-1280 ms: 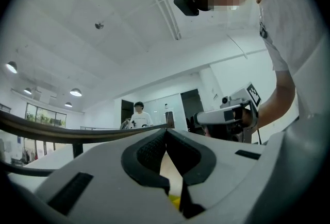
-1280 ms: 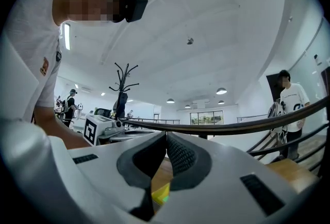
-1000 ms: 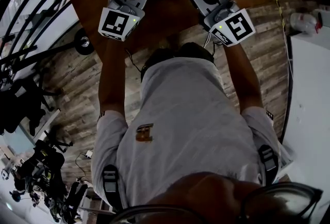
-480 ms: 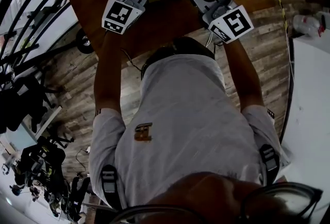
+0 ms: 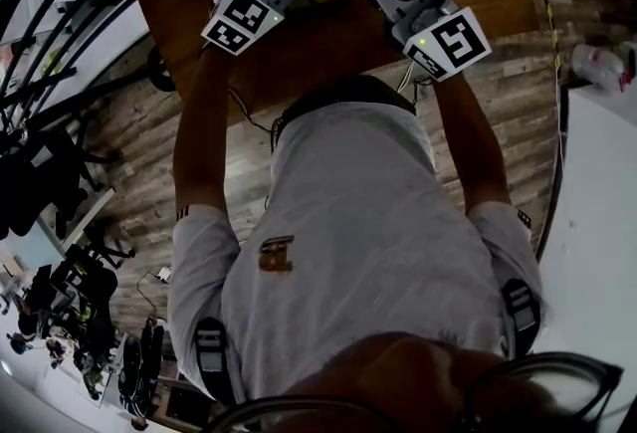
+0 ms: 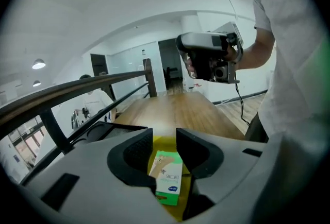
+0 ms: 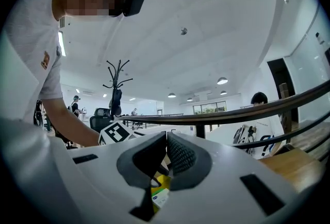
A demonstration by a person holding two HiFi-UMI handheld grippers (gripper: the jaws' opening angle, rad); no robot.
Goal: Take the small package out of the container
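Package: small green-and-white cardboard box with a tan strip pictured on its green upper part and a blue oval mark on its white lower end.
Package position: between the left gripper's jaws, close to the left-hand jaw, with a gap showing at the other.
Container: shallow yellow container, directly under the package and below the left gripper's tips.
Left gripper: jaws are opening, with the package between them but not clamped.
Right gripper: jaws pressed together with nothing between them. It is held beside the left gripper, and the yellow container shows below its jaws.
Desk: brown wooden desk, beneath both grippers and running on past the left gripper's tips.
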